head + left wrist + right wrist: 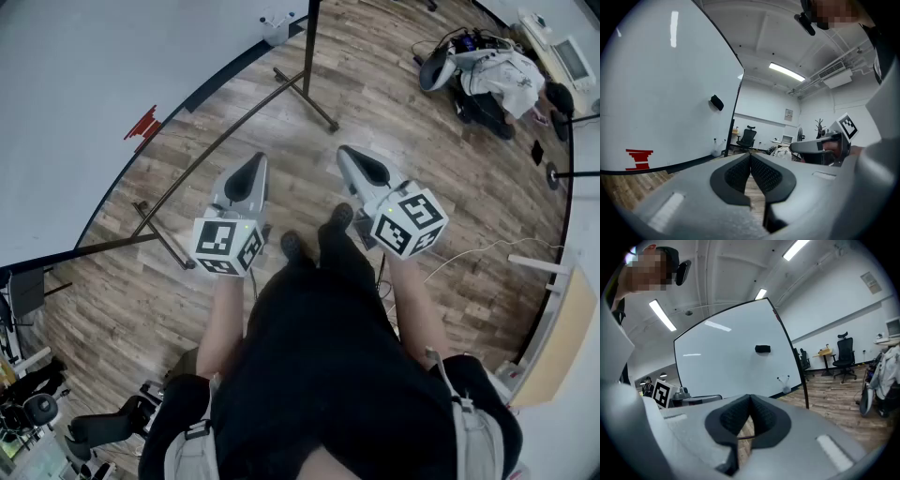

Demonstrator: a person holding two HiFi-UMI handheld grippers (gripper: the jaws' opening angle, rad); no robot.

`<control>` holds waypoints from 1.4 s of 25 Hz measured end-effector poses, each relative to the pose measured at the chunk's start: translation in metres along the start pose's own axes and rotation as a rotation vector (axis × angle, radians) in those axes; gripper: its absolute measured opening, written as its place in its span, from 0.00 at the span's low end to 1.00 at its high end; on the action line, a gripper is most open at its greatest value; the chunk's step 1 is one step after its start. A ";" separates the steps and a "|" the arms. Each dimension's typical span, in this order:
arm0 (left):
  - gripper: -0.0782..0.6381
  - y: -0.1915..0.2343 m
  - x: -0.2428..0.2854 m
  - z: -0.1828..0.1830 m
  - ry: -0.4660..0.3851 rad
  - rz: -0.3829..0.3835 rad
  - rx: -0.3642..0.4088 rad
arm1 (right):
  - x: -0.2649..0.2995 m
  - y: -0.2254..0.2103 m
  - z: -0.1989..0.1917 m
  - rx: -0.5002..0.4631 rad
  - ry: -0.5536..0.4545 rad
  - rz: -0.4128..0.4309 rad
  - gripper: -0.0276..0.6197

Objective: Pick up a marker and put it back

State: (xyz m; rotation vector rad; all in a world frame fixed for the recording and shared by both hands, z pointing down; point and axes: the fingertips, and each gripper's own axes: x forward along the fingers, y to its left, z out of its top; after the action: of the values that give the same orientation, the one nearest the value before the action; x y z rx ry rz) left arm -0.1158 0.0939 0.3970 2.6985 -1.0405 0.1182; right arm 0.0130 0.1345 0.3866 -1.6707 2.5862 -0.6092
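Observation:
A big whiteboard (84, 84) on a dark wheeled stand faces me. At its lower right corner hangs a small white holder (276, 24) with two markers standing in it, which also shows as the holder (717, 148) in the left gripper view and the holder (786, 384) in the right one. My left gripper (253, 165) is shut and empty, held level over the wood floor. Beside it, my right gripper (347, 153) is shut and empty too. Both are well short of the board. A black eraser (762, 348) sticks to the board.
The stand's dark legs (305, 94) and crossbar (155, 230) run over the floor ahead of my feet. Red marks (142, 123) are drawn on the board. A heap of bags and clothes (492, 75) lies at the far right, with a white cable (469, 253) near it and an office chair (747, 138) behind.

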 end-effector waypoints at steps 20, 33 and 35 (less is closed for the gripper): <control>0.12 0.021 -0.017 -0.009 0.008 0.021 -0.029 | 0.001 0.009 -0.010 0.157 -0.032 0.018 0.05; 0.12 0.056 0.020 0.005 0.012 0.098 -0.023 | 0.061 -0.024 0.006 0.155 0.000 0.089 0.05; 0.12 0.066 0.033 0.014 0.010 0.113 -0.019 | 0.076 -0.034 0.016 0.150 -0.001 0.099 0.05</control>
State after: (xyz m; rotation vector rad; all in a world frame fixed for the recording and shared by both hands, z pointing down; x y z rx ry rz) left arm -0.1358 0.0215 0.4024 2.6194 -1.1855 0.1415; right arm 0.0133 0.0507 0.3977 -1.4887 2.5338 -0.7748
